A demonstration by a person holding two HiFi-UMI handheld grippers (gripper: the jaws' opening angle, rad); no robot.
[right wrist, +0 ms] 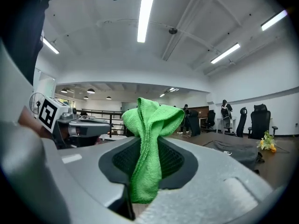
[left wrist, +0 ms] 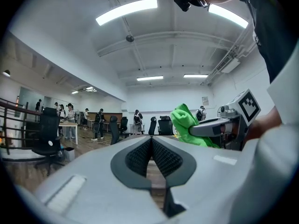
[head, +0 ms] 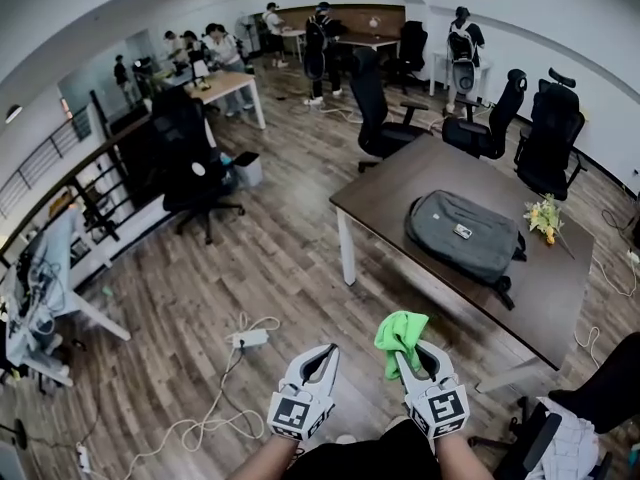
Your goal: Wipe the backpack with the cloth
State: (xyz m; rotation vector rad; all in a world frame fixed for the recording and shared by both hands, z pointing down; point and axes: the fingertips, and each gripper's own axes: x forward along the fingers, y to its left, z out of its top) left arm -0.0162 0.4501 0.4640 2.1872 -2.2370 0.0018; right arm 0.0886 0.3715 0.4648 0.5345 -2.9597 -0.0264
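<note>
Slippage is looking likeliest: the right claw (right wrist: 148, 149) is pinching the bright green microfibre cloth (right wrist: 150, 125) by one bunched fold, so hard rubbing could be tugging it free. The left claw (left wrist: 151, 143) is sitting closed, empty. The flat grey fabric backpack (head: 465, 233) is lying on the dark brown worktop (head: 400, 183), well apart from both claws.

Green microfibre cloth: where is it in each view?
Head view: bottom centre, green microfibre cloth pinched in the right gripper.
Left gripper view: cloth right of centre.
Right gripper view: cloth dead centre, between the jaws.
Shared landmark: grey backpack, in head and right gripper views only.
</note>
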